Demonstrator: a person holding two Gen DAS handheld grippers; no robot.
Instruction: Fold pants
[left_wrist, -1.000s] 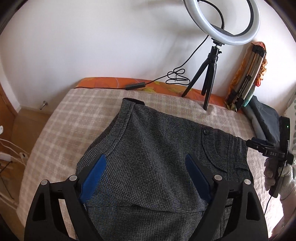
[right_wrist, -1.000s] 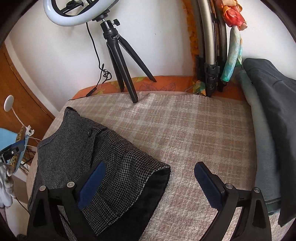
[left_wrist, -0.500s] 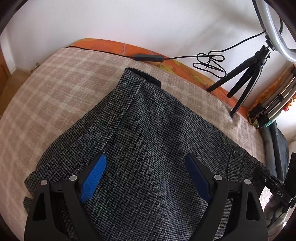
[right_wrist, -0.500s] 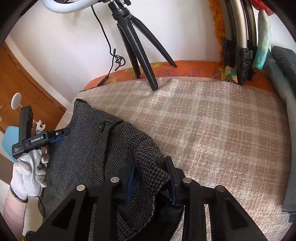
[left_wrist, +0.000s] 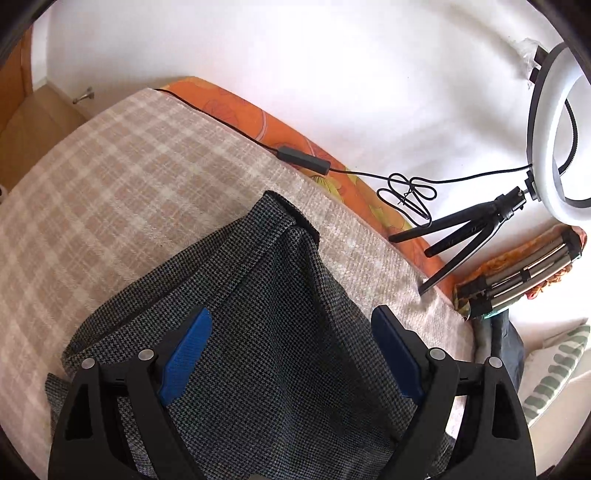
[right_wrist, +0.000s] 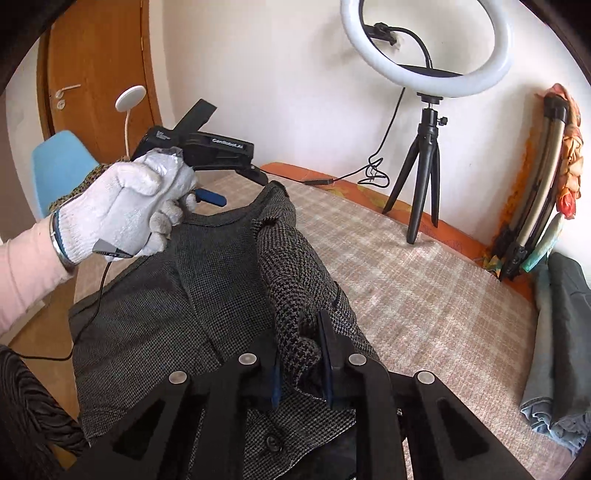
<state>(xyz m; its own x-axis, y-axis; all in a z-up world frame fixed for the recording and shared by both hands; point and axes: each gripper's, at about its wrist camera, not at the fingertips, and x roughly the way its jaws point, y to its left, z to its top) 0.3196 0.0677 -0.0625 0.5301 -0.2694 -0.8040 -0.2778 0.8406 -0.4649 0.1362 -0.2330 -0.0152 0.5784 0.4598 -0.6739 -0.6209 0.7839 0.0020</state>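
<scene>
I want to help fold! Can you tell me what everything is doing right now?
Pants: spread on the bed, one edge lifted and bunched.
Right claw: closing, pinching the pants' edge.
Left claw: open above the pants, holding nothing.
Ring light: switched on, upright on its stand.
Door: shut.
Blanket: spread flat on the bed.

Grey houndstooth pants (right_wrist: 207, 295) bunched on the bed

The pants (left_wrist: 258, 332) are dark grey with a fine check weave, lying on the near left part of the bed. They are partly doubled over: one thick fold rises in a ridge running from near to far, its cloth rumpled and lifted. A black-lined edge shows at the far corner, and a button sits near the front.
</scene>
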